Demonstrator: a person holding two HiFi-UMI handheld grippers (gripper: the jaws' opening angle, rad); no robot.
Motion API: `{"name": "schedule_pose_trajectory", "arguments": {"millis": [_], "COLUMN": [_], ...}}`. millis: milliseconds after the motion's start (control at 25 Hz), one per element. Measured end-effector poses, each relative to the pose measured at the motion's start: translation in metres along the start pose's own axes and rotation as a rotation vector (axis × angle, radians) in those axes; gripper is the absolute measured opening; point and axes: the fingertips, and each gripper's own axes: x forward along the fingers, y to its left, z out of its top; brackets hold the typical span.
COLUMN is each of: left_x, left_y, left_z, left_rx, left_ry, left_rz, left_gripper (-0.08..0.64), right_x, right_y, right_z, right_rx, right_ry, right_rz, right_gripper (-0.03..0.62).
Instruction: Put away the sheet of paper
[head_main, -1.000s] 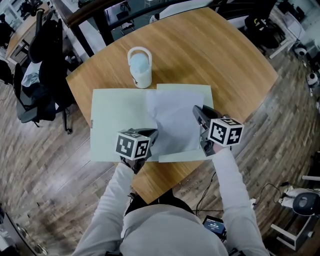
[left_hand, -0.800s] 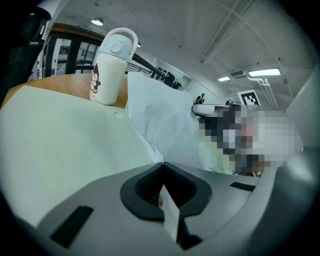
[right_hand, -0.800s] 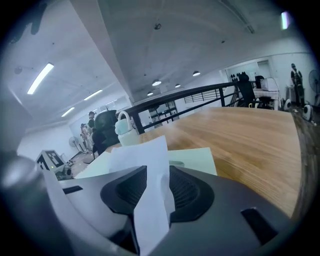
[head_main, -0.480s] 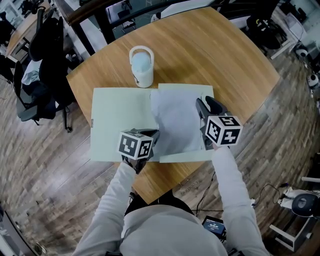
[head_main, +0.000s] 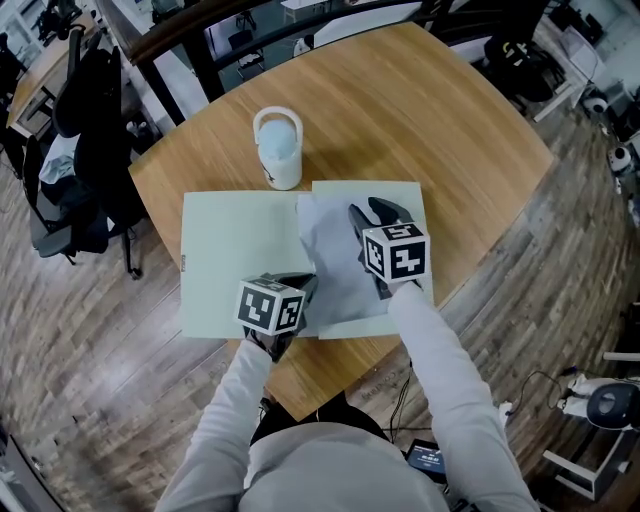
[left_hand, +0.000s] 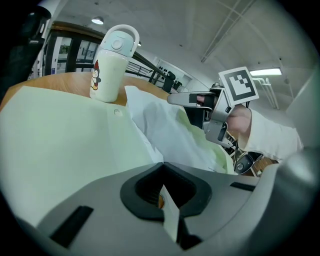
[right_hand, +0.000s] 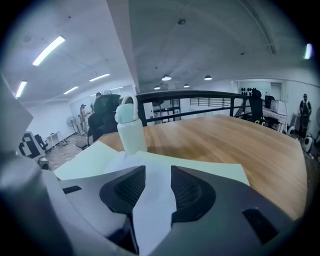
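Observation:
A white sheet of paper (head_main: 330, 255) lies on the right half of an open pale green folder (head_main: 235, 260) on the round wooden table (head_main: 450, 120). My left gripper (head_main: 303, 287) is at the folder's near edge by the fold, shut on the paper's near left corner (left_hand: 167, 212); from there the sheet (left_hand: 165, 130) rises in a loose ridge. My right gripper (head_main: 366, 214) hovers over the middle of the sheet with its jaws open and nothing pressed between them; the paper (right_hand: 155, 210) shows below the gap. In the left gripper view the right gripper (left_hand: 192, 100) points left above the sheet.
A white bottle with a loop handle (head_main: 279, 150) stands just beyond the folder's far edge, near the fold. A black chair with bags (head_main: 85, 130) is off the table's left side. The table's near edge (head_main: 330, 375) is close behind both grippers.
My right gripper has opened, left the paper's right edge and moved left and farther out over the sheet. The left gripper has stayed put, still shut.

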Motion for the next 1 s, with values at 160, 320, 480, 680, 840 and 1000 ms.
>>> {"name": "schedule_pose_trajectory", "arguments": {"millis": [160,320,480,680,840,1000], "left_x": [0.001,0.002,0.003,0.004,0.005,0.003], "left_y": [0.001,0.0,0.002,0.006,0.008,0.007], "left_z": [0.0,0.001,0.0,0.002,0.003,0.002], "left_rx": [0.007,0.018,0.015,0.007,-0.002,-0.013], "left_ry": [0.007,0.016,0.019,0.022,0.02,0.028], "left_rz": [-0.006,-0.012,-0.014,-0.001,-0.007,0.0], "left_gripper": [0.017,0.017,0.017,0.017,0.017,0.017], "right_x": [0.019,0.028,0.036,0.04,0.043,0.045], "right_y": [0.005,0.003,0.002,-0.001,-0.008,-0.012], "right_z": [-0.016,-0.03,-0.04,-0.044,-0.05,-0.059], "right_rx": [0.004,0.013,0.026,0.031,0.056,0.089], "right_ry": [0.066,0.116,0.149,0.163,0.19,0.228], "right_rz": [-0.006,-0.02,-0.021,-0.025,-0.056,-0.067], "right_gripper": [0.167,0.167,0.167,0.167,0.167,0.169]}}
